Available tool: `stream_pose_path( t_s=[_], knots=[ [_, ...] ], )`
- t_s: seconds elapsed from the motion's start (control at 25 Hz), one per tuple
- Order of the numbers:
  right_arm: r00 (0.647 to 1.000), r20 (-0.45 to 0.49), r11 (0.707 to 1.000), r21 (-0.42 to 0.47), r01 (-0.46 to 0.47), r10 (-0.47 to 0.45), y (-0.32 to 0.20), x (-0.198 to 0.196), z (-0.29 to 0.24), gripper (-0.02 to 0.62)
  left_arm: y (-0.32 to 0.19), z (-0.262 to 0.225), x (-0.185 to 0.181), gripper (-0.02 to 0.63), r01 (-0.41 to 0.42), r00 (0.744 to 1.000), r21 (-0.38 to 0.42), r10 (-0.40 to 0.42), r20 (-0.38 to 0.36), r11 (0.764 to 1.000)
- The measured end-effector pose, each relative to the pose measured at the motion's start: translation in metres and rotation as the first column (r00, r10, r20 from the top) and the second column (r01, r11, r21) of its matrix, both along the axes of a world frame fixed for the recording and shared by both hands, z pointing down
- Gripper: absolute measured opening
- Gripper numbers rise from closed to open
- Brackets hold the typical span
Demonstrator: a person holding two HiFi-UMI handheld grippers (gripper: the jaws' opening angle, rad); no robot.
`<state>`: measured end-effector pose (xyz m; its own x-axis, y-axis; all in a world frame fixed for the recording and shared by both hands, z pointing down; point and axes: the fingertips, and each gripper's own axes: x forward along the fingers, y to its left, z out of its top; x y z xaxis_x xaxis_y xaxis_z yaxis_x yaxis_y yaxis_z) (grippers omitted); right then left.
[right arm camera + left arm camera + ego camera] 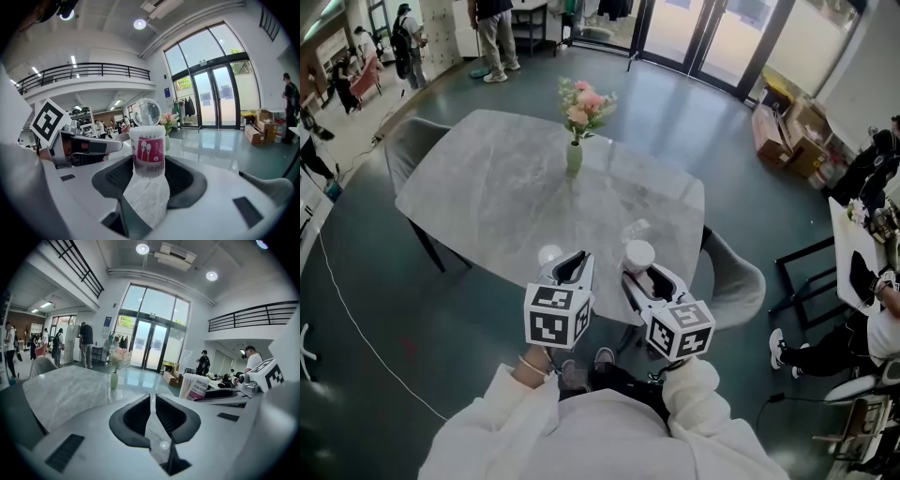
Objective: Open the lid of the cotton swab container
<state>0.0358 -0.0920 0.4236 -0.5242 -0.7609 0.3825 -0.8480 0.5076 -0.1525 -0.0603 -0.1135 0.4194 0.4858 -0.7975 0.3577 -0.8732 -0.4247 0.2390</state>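
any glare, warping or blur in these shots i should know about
Head view: even daylight, soft sheen on the table, edges bowed. Left gripper view: strong fisheye, dark corners, glass doors bright but readable. Right gripper view: swab container sharp, ceiling lamp blown white, railing curves.

Smooth marbled table (487, 178); clear plastic lid (146, 111)

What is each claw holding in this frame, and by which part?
The right claw clamps the cotton swab container upright by its lower body, one jaw on each side. The left claw holds nothing visible; its jaws are nearly together.
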Motion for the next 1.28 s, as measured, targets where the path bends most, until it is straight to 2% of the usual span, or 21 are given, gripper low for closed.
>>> stream_pose_path(
  t_s=[0.32, 0.8, 1.28],
  knots=[
    [1.000, 0.017, 0.999, 0.035, 0.002, -0.002, -0.009, 0.005, -0.016, 0.267, -0.009, -0.008, 0.009, 0.040, -0.006, 1.000, 0.012, 0.006, 0.013, 1.000],
    [0.997, 0.070, 0.999, 0.032, -0.021, 0.019, -0.010, 0.055, -0.023, 0.267, -0.010, -0.018, 0.057, 0.040, -0.010, 0.999, 0.020, 0.009, 0.042, 1.000],
    [0.997, 0.075, 0.999, 0.042, -0.030, 0.027, 0.003, 0.086, -0.024, 0.266, 0.000, -0.024, 0.092, 0.040, -0.034, 0.998, 0.039, 0.032, 0.059, 0.999]
  ],
)
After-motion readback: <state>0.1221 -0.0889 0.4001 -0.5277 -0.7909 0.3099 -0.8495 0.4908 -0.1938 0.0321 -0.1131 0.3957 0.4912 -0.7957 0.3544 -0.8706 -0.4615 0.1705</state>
